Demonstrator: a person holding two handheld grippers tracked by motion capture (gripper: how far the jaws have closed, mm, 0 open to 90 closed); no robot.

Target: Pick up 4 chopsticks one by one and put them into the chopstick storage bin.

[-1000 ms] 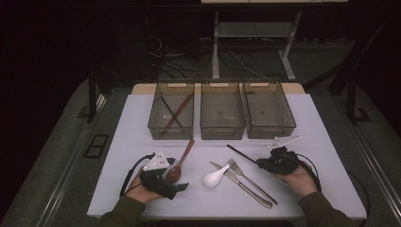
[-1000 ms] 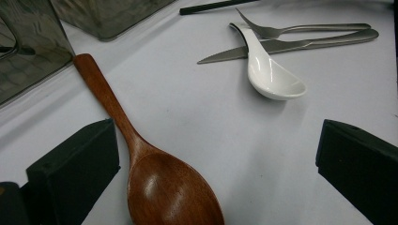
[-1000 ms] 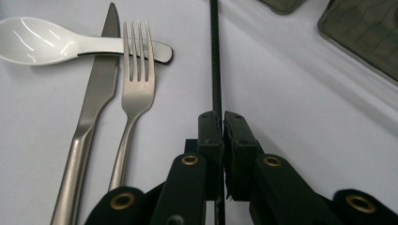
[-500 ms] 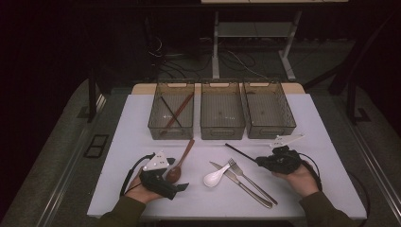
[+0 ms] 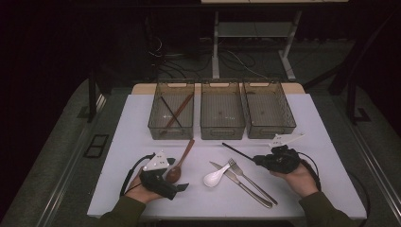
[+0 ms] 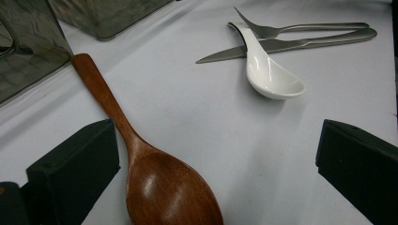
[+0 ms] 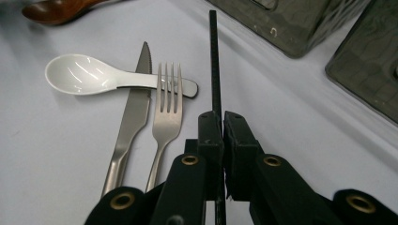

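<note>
Nearest the person, left gripper (image 5: 177,185) rested on the table, jaws wide apart and holding nothing; in its own view the wooden spoon's (image 6: 159,183) bowl lay between the jaws, untouched, handle running off toward 11 o'clock. Right gripper (image 7: 221,123) had its jaws clamped shut on a thin black chopstick (image 7: 214,61), gripped near one end. In the high view the stick (image 5: 238,151) stuck out from the right gripper (image 5: 257,160) toward 10 o'clock, tip seemingly just off the cloth, though that was hard to tell. At table centre, between the hands: white spoon (image 5: 215,177), knife (image 5: 241,184) and fork (image 5: 250,177), the spoon's handle crossing knife and fork tines. Farther off, three clear bins in a row at 12 o'clock; the left bin (image 5: 171,126) already held a dark chopstick (image 5: 170,112) crossed with a brown utensil. The middle bin (image 5: 222,127) and right bin (image 5: 269,126) looked near empty. Judgement: the stick likely belonged in the left bin, which lay toward 11 o'clock from the right gripper, across the centre cutlery. The stick's long axis ran slantwise to the bin's; it would want turning to run lengthwise before release. Left hand sat nearer that bin, but the right one held the stick.
</note>
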